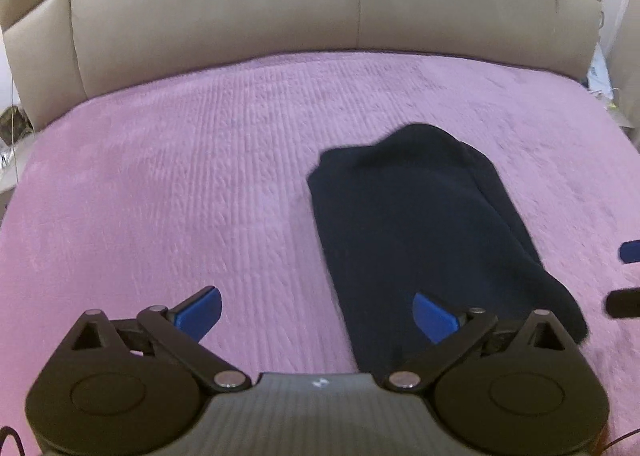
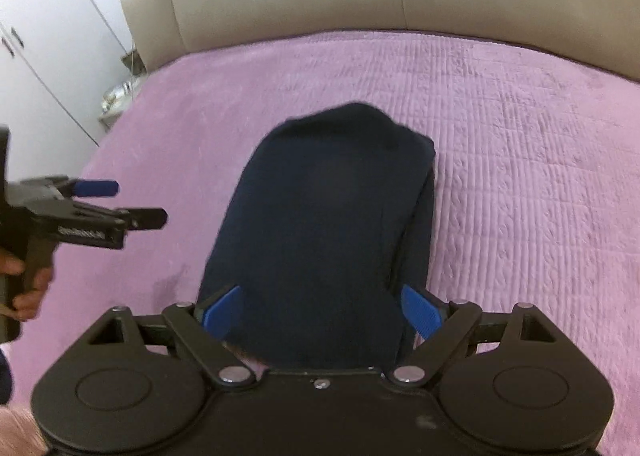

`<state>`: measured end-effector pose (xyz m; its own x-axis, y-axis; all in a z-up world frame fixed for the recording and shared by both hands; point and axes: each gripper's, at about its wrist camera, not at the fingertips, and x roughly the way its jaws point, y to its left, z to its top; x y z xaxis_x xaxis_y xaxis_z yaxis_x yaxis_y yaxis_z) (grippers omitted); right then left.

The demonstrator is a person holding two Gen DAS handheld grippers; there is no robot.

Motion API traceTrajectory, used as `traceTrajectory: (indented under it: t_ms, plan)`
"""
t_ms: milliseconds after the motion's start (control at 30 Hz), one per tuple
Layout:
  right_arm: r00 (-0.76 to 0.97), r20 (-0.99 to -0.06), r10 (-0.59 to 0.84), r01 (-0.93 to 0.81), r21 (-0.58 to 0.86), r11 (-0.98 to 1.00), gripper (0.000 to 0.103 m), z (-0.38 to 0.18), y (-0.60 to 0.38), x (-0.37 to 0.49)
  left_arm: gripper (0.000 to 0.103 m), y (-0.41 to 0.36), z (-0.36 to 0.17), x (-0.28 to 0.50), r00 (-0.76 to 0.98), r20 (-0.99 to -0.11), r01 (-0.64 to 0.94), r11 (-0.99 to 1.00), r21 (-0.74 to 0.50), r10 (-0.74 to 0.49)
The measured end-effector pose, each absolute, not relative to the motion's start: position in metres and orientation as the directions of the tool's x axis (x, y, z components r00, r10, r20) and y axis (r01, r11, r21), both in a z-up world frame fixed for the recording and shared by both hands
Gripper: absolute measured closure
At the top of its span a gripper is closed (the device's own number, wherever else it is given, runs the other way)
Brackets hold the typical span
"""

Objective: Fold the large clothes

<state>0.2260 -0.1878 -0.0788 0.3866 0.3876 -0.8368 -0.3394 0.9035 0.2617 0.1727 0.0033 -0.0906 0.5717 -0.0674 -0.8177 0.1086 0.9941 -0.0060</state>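
Garment [image 2: 320, 240]: dark, folded into long strip, mid-bed on pink cover [image 1: 160, 176], short end toward headboard [image 1: 280, 8].
Left gripper [image 1: 316, 312]: jaws wide, empty.
Right gripper [image 2: 320, 312]: jaws wide, apparently empty.
Next: pinch near corners, fold toward headboard edge.

Dark navy garment [image 2: 324, 224] lies folded into a long narrow stack on the bed

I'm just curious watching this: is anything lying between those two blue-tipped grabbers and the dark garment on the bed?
Nothing visible. The dark folded garment lies alone on the pink bedspread. The left gripper and right gripper are both open above it, holding nothing.
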Motion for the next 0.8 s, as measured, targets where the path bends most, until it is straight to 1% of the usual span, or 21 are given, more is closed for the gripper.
traceTrajectory:
  t_ms: [133,333,500,700,800]
  plan:
    - [0.401,-0.856,0.327,-0.35,0.187,0.918,0.001,-0.082,-0.176,0.197,0.0,0.003,-0.093,0.139,0.559,-0.823,0.09,0.994,-0.055,-0.096]
    - [0.361,-0.892,0.272,-0.335,0.148,0.93,0.001,-0.102,-0.172,0.181,0.0,-0.001,-0.104,0.109,0.544,-0.831,0.065,0.993,-0.095,-0.115]
    - [0.338,-0.918,0.209,-0.334,0.091,0.938,0.001,-0.114,-0.17,0.176,0.0,-0.01,-0.116,0.1,0.506,-0.855,0.066,0.993,-0.094,-0.114]
    - [0.365,-0.914,0.176,-0.312,0.058,0.948,0.001,-0.113,-0.174,0.177,0.001,-0.009,-0.121,0.1,0.491,-0.864,0.061,0.994,-0.094,-0.112]
    - [0.383,-0.912,0.145,-0.316,0.018,0.948,0.001,-0.111,-0.172,0.175,0.001,-0.01,-0.122,0.1,0.489,-0.866,0.064,0.994,-0.088,-0.108]
